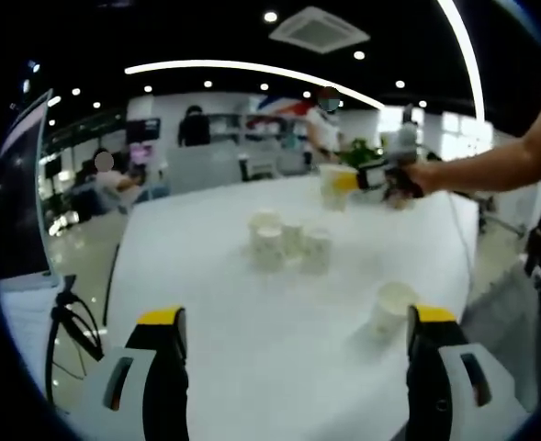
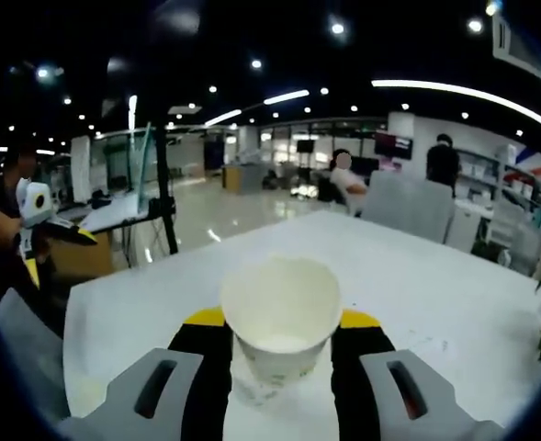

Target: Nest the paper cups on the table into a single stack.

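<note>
- Left gripper view: left gripper (image 1: 293,354) hangs low over the white table (image 1: 252,312), jaws spread wide with nothing between them.
- A lone cup (image 1: 391,310) stands just beside the inner face of its right-hand jaw, upright, mouth up.
- Mid-table, a cluster of cups (image 1: 288,243) stands close together; three or four, too blurred to count for sure.
- Far side of the table: right gripper (image 1: 373,177), held in a person's hand (image 1: 423,175), carries a cup (image 1: 335,186) clear above the tabletop.
- Right gripper view: right gripper (image 2: 281,342) is closed on that cup (image 2: 280,322). Jaws pinch the side wall about mid-height, rim facing the camera, body tilted, wall looks slightly squashed.
- Table (image 2: 417,294) stretches out beyond the cup.
- The other gripper (image 2: 37,216) shows at the left edge.
- Handling, my read: thin paper, very light, crushes easily, tips at a nudge.
- Grip the side wall below the rolled rim with light pressure; the rim is the stiffest part, so stay near it.
- Held cup likely goes down into one of the cluster.
</note>
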Demonstrator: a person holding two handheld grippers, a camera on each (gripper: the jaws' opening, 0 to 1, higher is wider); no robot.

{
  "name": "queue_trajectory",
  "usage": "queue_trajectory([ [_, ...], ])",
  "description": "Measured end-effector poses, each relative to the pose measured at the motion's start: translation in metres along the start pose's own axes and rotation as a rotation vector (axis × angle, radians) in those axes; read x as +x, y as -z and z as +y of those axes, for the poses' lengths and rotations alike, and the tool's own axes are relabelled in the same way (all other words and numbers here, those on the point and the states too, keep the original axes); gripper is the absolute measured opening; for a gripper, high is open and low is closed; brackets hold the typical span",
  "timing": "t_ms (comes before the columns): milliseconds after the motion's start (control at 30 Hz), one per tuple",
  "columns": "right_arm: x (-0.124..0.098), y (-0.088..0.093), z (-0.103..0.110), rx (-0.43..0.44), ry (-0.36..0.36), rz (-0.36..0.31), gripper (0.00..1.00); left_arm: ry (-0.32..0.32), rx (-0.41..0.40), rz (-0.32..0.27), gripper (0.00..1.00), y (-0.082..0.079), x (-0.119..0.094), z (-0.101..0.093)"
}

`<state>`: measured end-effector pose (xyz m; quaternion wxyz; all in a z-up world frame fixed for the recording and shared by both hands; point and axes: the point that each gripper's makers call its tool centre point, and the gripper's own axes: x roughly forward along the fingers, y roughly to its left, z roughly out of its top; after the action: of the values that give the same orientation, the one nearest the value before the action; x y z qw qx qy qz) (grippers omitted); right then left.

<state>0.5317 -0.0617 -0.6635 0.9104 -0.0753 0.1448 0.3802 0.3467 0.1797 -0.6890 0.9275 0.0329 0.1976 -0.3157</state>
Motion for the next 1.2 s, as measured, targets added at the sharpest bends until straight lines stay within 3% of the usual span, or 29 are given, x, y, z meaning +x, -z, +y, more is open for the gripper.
queue_trajectory([
  [467, -0.013, -0.009, 0.027, -0.010, -0.022, -0.015, 0.39, 0.001, 0.003, 0.004, 0.99, -0.002, -0.003, -0.001],
  [867, -0.031, 0.005, 0.061, -0.002, -0.047, -0.016, 0.39, 0.003, 0.007, 0.007, 0.99, -0.003, -0.005, -0.003],
  [1200, -0.039, 0.005, 0.080, -0.019, -0.067, -0.020, 0.39, 0.002, 0.012, 0.011, 0.99, 0.000, -0.009, -0.006],
])
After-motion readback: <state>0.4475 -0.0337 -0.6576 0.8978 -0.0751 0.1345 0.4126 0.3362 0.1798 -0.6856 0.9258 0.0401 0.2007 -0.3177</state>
